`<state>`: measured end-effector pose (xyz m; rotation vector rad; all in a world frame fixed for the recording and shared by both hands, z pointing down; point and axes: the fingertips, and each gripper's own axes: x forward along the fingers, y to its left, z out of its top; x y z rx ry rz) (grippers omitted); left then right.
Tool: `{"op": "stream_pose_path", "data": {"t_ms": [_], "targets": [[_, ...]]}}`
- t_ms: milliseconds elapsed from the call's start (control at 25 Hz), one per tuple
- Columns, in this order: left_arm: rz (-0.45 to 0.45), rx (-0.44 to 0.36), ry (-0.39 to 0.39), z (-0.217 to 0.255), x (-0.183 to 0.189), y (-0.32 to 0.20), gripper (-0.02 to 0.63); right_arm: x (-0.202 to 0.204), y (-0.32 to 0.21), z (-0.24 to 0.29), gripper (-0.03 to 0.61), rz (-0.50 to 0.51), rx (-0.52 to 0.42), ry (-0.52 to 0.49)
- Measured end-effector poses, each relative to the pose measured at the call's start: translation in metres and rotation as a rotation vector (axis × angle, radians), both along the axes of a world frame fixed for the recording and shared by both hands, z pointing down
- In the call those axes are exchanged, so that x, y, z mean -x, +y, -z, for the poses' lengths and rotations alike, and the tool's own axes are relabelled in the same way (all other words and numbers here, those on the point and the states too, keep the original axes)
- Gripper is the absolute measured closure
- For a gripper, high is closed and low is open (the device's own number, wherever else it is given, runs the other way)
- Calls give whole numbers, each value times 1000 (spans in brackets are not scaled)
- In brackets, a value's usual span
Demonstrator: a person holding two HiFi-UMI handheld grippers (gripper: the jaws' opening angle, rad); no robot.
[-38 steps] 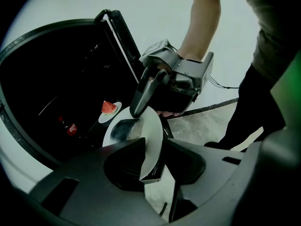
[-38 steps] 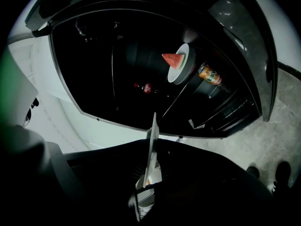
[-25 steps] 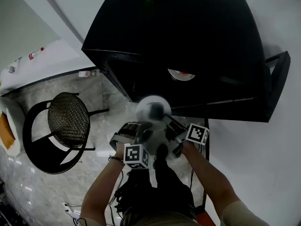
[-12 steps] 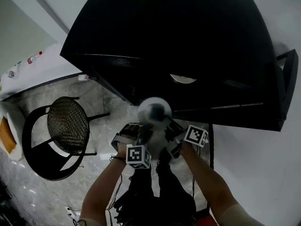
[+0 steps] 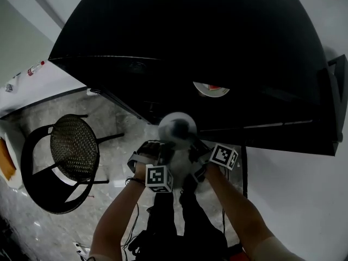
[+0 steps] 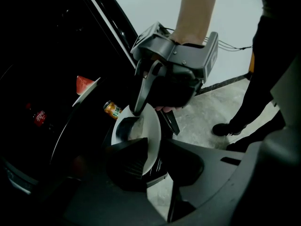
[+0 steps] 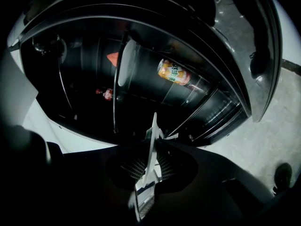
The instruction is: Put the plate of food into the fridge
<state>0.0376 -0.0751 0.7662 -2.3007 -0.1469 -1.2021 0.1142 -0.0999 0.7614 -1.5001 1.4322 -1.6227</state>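
White plate (image 5: 166,123) rim was clamped from both sides. The left gripper (image 6: 151,157) had just been closing its jaws on it, and the right gripper (image 7: 149,168) pinched the edge. The plate sat at centre frame, before the open fridge (image 5: 228,42), not yet inside. Risk: uneven grip could tilt the plate and spill the food (image 6: 125,130), and a dish (image 5: 211,89) upper right of it already occupied one shelf.

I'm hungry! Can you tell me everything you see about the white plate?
The plate is round, white and smooth, maybe ceramic, with a raised rim. Something dark lies on it; I can't tell what food. The left hand-held gripper, whose jaws have just been closing, and the right hand-held gripper each pinch its rim from opposite sides, holding it in the air, roughly level, before the open black fridge.
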Motion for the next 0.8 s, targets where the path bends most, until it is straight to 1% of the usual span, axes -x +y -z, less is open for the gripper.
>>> {"op": "stream_pose_path", "data": {"t_ms": [320, 480, 560, 680, 800], "targets": [[10, -12, -11, -27, -8, -7, 532, -8, -9, -22, 532, -10, 15, 15], [17, -32, -16, -36, -13, -9, 534, -14, -6, -34, 532, -60, 22, -15], [17, -46, -17, -39, -19, -16, 535, -20, -10, -39, 533, -78, 23, -14], [16, -57, -6, -38, -28, -26, 537, -28, -19, -41, 532, -83, 11, -6], [29, -58, -8, -45, -28, -29, 537, -29, -23, -48, 533, -84, 9, -5]]}}
